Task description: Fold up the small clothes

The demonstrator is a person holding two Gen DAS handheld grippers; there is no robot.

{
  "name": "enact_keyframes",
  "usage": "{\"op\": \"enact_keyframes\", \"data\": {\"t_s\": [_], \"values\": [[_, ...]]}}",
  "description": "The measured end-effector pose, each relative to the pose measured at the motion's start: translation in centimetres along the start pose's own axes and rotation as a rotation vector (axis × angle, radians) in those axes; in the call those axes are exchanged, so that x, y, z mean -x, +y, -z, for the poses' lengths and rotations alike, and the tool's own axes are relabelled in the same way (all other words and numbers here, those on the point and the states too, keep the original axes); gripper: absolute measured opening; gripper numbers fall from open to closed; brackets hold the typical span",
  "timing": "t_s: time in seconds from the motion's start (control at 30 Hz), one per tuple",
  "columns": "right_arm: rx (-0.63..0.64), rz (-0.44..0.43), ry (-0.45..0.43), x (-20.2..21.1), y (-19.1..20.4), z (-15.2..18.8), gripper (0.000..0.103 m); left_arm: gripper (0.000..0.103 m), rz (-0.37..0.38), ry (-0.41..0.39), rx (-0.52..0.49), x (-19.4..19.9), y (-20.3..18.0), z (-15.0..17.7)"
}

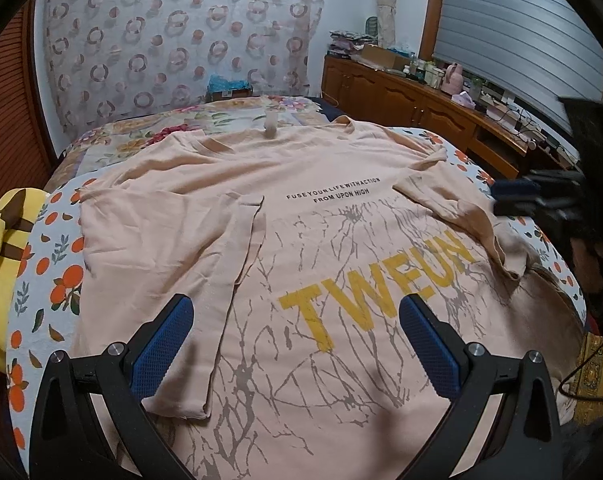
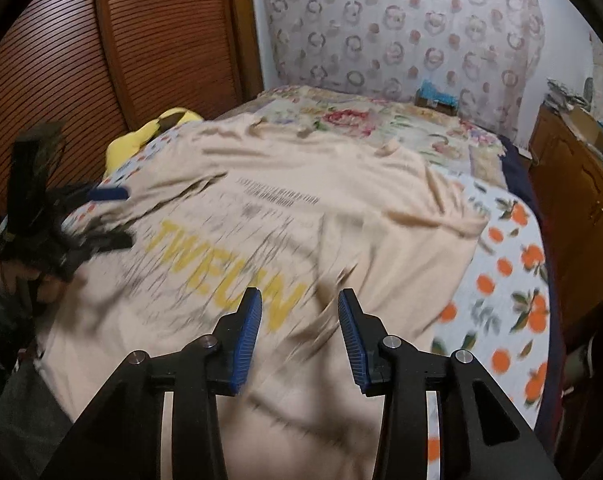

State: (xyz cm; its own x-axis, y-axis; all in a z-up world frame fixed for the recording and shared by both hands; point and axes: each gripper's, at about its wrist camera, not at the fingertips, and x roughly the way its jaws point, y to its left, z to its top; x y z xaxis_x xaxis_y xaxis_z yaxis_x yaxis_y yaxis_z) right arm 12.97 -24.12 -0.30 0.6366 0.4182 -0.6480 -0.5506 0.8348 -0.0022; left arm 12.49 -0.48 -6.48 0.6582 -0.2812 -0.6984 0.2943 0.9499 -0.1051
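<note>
- Both grippers hang above a peach T-shirt (image 1: 341, 220) with nothing between their blue pads.
- Left gripper (image 1: 297, 344): jaws spread wide, angled down over the lower part of the shirt; one finger (image 1: 161, 344) sits above the folded-in sleeve (image 1: 221, 280), the other (image 1: 429, 344) above the printed area. No cloth is pinched.
- Right gripper (image 2: 299, 336): jaws parted to a moderate gap, empty, pointing down over the shirt's near right portion. Its own view is smeared by motion blur. From the left camera it shows as a dark blurred shape (image 1: 541, 200) at the shirt's right edge, near the other sleeve (image 1: 461, 208), which lies rumpled and partly folded over the body.
- The shirt lies print-up, spread flat across a bed, collar toward the far end. Yellow letters "TWEUN" (image 1: 377, 292) and a small black line of text (image 1: 333, 194) sit over a grey cracked pattern.
- Under the shirt is a white sheet with oranges (image 1: 53, 280); farther off, a floral cover (image 1: 149, 128).
- A yellow plush toy (image 1: 1, 256) rests at the bed's left edge.
- Beyond: a patterned curtain (image 1: 173, 32), a wooden slatted door (image 2: 101, 40), and a wooden cabinet (image 1: 421, 100) with clutter on top along the right wall.
- A dark sleeve (image 2: 5, 300) shows behind the left gripper in the right camera.
</note>
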Motion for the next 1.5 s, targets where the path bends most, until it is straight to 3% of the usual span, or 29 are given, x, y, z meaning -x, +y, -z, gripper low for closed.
{"op": "enact_keyframes", "data": {"t_s": [0.23, 0.37, 0.43, 0.47, 0.5, 0.8, 0.83, 0.9, 0.93, 1.13, 1.27, 1.5], "values": [[-0.024, 0.004, 0.049, -6.1, -2.0, -2.3, 0.041, 0.103, -0.030, 0.005, 0.013, 0.0, 0.9, -0.1], [-0.021, 0.025, 0.089, -8.6, -2.5, -3.1, 0.034, 0.103, -0.038, 0.008, 0.032, 0.0, 1.7, -0.1], [-0.011, 0.027, 0.086, -9.2, -2.5, -3.6, 0.023, 0.103, -0.043, 0.010, 0.036, 0.0, 2.0, -0.1], [-0.008, 0.020, 0.089, -9.4, -2.6, -4.1, 0.011, 0.103, -0.046, 0.010, 0.038, 0.0, 2.2, -0.1], [-0.004, 0.000, 0.089, -9.4, -2.3, -4.3, 0.006, 0.103, -0.048, 0.010, 0.040, -0.1, 2.3, -0.1], [0.025, -0.229, 0.035, -9.9, 1.4, -7.3, 0.005, 0.103, -0.074, 0.003, 0.074, 0.0, 3.9, -0.3], [0.023, -0.244, 0.023, -9.8, 1.4, -7.7, 0.007, 0.103, -0.077, 0.001, 0.077, 0.0, 4.1, -0.4], [0.026, -0.218, 0.003, -9.4, 1.0, -7.8, 0.030, 0.103, -0.087, -0.007, 0.082, 0.1, 4.5, -0.5], [0.023, -0.210, -0.009, -9.2, 0.8, -7.9, 0.033, 0.103, -0.097, -0.014, 0.082, 0.1, 4.8, -0.6], [0.001, -0.056, -0.019, -7.6, -1.5, -6.4, 0.044, 0.103, -0.173, -0.041, 0.090, 0.0, 6.5, -1.7], [-0.022, 0.039, -0.016, -7.1, -3.0, -4.7, 0.057, 0.103, -0.182, -0.027, 0.109, -0.7, 8.5, -2.6], [-0.132, 0.177, -0.012, -7.1, -5.3, -2.4, 0.059, 0.103, -0.224, 0.005, 0.129, -2.1, 11.6, -3.7]]}}
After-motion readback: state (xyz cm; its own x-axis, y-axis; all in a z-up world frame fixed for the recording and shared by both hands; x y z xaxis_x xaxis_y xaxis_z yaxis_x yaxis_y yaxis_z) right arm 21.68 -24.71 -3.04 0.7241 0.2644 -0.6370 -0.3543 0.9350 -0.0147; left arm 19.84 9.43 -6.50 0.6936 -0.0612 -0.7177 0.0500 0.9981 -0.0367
